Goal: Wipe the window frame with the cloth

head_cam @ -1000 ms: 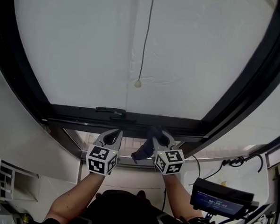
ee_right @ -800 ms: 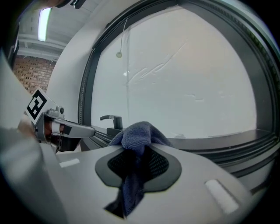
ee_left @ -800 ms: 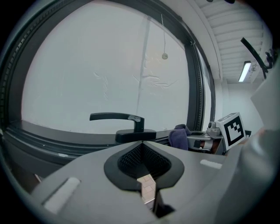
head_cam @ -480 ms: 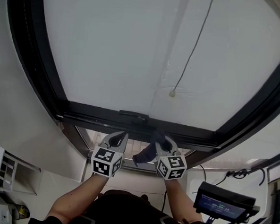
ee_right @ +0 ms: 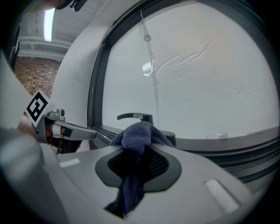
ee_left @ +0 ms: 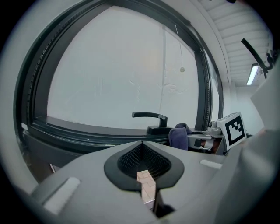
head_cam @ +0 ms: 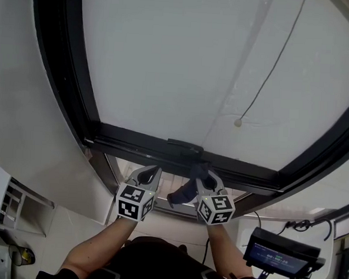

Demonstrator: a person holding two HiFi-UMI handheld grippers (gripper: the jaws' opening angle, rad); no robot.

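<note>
The window has a black frame [head_cam: 136, 142] with a black handle [head_cam: 186, 146] on its bottom rail. My right gripper [head_cam: 200, 169] is shut on a dark blue cloth [head_cam: 182, 193], just below the rail and near the handle. In the right gripper view the cloth [ee_right: 136, 134] bunches over the jaws and hangs down between them, with the handle [ee_right: 135, 117] right behind. My left gripper [head_cam: 153, 170] is beside it to the left, shut and empty, also under the rail. The left gripper view shows the handle [ee_left: 151, 116] ahead and the cloth [ee_left: 178, 136] to the right.
A thin cord with a pull bead [head_cam: 238, 122] hangs in front of the white pane. A white wall [head_cam: 22, 121] curves along the left of the frame. A small screen device [head_cam: 282, 251] with cables sits lower right. A white shelf unit [head_cam: 5, 211] stands lower left.
The head view has swung left, bringing the frame's left upright into sight. Both grippers have stayed close under the bottom rail, the cloth still in the right one.
</note>
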